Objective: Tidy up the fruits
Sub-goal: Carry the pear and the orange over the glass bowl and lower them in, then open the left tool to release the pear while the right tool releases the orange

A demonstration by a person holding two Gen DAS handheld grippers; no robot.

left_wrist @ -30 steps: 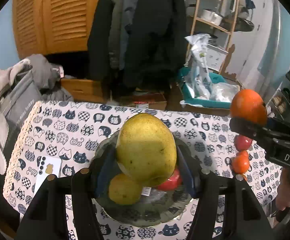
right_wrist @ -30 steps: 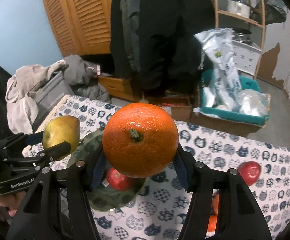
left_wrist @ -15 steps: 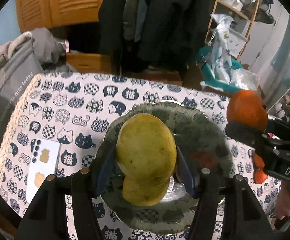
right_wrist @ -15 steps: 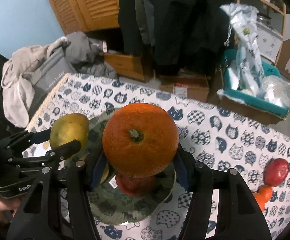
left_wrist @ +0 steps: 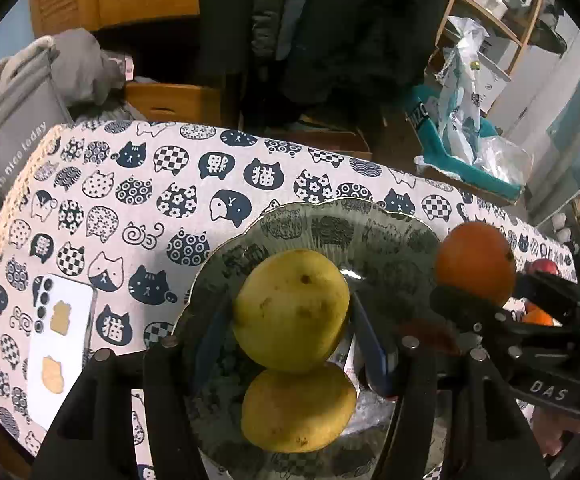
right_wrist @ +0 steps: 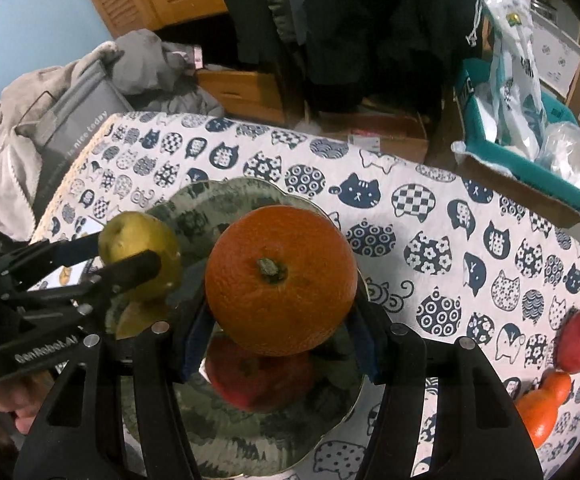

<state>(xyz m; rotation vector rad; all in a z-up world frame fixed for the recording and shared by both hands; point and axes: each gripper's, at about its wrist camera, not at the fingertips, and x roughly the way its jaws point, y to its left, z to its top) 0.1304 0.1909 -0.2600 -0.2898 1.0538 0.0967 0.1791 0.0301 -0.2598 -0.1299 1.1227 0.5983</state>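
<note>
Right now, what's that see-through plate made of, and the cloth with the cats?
The plate looks like glass: glossy, the cat pattern shows through it, and its scalloped rim has a thin gold line. The tablecloth seems to be matte woven or quilted fabric, though coated fabric can't be ruled out.

In the right wrist view, the round orange fruit [right_wrist: 280,278] covers the top of a red apple [right_wrist: 258,376] lying blurred in the scalloped green glass plate [right_wrist: 226,200]. A second yellow-green pear [right_wrist: 138,318] peeks out behind the left tool [right_wrist: 130,254]. Small orange fruits [right_wrist: 542,404] at the bench's [right_wrist: 430,216] right end are cut off by the frame.
</note>
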